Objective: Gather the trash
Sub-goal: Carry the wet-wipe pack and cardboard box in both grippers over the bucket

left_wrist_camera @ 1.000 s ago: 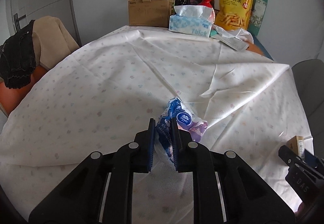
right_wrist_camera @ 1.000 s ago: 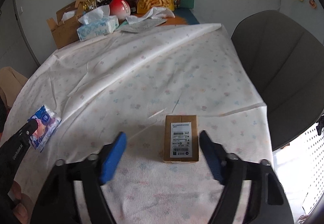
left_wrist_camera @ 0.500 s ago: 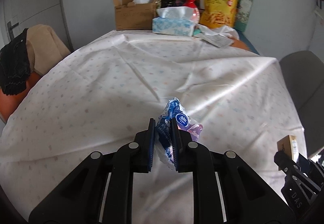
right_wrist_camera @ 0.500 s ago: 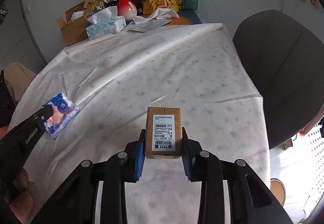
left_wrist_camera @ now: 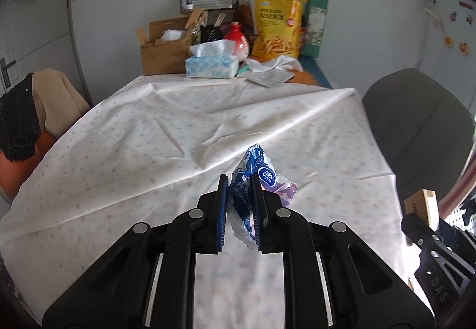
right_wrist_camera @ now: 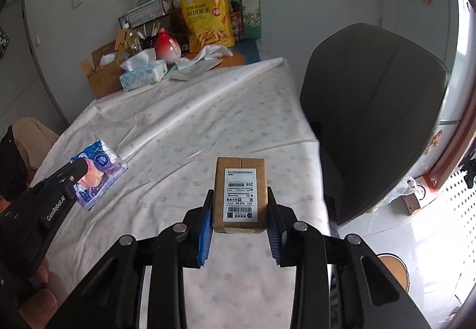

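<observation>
My left gripper (left_wrist_camera: 239,204) is shut on a crumpled blue and white tissue packet (left_wrist_camera: 261,180), held clear above the tablecloth. The same packet (right_wrist_camera: 99,169) shows at the left of the right wrist view, pinched by the left gripper (right_wrist_camera: 78,171). My right gripper (right_wrist_camera: 240,207) is shut on a small brown cardboard box (right_wrist_camera: 240,195) with a white barcode label, also lifted off the table. That box (left_wrist_camera: 422,205) peeks in at the right edge of the left wrist view.
A table under a white patterned cloth (left_wrist_camera: 178,135) fills the middle. At its far end stand an open carton (left_wrist_camera: 160,49), a tissue box (left_wrist_camera: 211,64), a red vase (left_wrist_camera: 236,40) and a yellow snack bag (left_wrist_camera: 278,25). A grey chair (right_wrist_camera: 374,108) is on the right.
The right gripper closed on the cardboard box and raised it off the table. The left gripper rose with the tissue packet. Both views pulled back and up from the cloth.
</observation>
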Available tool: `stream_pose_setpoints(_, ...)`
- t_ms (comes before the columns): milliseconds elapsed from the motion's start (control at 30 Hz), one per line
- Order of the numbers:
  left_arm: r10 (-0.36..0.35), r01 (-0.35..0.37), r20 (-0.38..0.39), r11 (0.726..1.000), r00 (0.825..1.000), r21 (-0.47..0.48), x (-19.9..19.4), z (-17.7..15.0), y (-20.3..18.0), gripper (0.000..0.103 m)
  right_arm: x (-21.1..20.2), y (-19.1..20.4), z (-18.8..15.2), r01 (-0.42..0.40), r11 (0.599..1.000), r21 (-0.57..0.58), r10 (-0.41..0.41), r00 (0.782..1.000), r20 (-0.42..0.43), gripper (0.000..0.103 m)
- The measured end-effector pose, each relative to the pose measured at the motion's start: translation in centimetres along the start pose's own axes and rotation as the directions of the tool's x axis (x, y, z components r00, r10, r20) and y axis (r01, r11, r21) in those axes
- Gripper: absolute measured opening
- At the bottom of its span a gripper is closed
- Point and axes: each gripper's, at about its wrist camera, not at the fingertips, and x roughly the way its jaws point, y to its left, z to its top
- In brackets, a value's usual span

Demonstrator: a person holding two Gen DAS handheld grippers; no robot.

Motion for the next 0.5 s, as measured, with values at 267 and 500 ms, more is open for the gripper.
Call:
stream_pose_setpoints(267,-0.050,0.049,0.026,0.998,0.998,0.049,-3.0,-0.7,-3.9,0.016,-4.5,-4.0,-0.6,0.024,0.999,0.042,-0.026,0.998,0.053,0.031)
stream_pose_setpoints(500,-0.103,0.100,0.030,0.990,0.994,0.102,-4.5,-1.5,-7.8,0.016,-6.8,-8.3,-1.4,0.069,0.993,0.099,-0.076,0.994,0.074,0.031)
